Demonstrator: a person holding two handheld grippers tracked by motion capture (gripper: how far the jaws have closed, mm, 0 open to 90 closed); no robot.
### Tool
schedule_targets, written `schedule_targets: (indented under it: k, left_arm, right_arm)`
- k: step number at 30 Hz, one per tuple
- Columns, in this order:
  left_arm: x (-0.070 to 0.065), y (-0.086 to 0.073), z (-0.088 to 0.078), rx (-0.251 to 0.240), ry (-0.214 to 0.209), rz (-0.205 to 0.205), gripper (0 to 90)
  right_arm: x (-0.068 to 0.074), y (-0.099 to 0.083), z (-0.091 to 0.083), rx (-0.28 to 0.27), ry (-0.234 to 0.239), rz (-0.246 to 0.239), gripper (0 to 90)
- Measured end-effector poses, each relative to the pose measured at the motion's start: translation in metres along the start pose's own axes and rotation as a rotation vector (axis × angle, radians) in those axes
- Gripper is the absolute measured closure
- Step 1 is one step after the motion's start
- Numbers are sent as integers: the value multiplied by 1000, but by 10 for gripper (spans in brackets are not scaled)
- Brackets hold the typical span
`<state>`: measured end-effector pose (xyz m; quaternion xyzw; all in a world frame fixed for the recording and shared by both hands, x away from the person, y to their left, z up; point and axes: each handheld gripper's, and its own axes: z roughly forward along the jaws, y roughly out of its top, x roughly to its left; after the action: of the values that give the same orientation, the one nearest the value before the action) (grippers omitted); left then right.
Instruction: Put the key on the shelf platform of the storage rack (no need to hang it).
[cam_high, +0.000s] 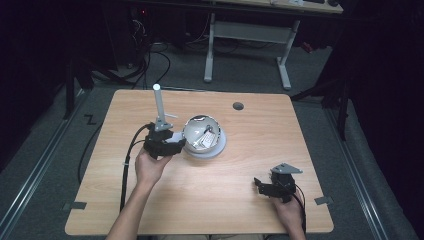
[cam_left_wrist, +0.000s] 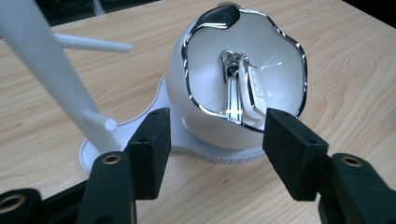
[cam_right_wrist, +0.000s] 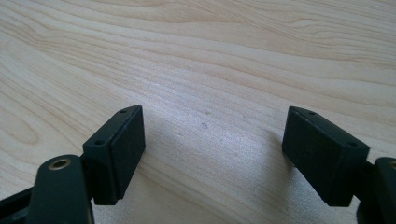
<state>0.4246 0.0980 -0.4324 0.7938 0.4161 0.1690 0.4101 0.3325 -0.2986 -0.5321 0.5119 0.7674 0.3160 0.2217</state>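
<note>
A light wooden bench carries a white bowl with a shiny silver wavy rim, sitting a little left of the middle. The bowl rests tilted on a flat white base, its opening turned toward the near left. Inside the bowl lies a small metal piece with a ring at its far end and a white tag beside it; what it is exactly cannot be told. A white upright post with short side pegs rises from the same base just left of the bowl.

The left gripper, held in the person's left hand, sits just beside the bowl on its near left. In the left gripper view its jaws stand wide apart and hold nothing, with the bowl's rim between and just beyond them. Whether the pads touch the bowl cannot be told. A black cable trails from this gripper toward the near edge.

The right gripper is well apart from the bowl, near the right near corner of the bench, held in the right hand. In the right gripper view its jaws are spread wide over bare wood, gripping nothing.

A round dark hole marks the bench's far side. Beyond the bench stands a white desk frame on grey floor.
</note>
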Motion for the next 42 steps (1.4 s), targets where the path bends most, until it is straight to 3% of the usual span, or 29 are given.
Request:
schedule_targets:
  k: [13, 42]
  left_arm:
    - [10, -22, -17, -20, 2, -49, 423]
    - [15, -58, -49, -60, 15, -109, 419]
  right_arm:
    - [0, 0, 0, 1, 0, -1, 217]
    - [0, 0, 0, 1, 1, -2, 217]
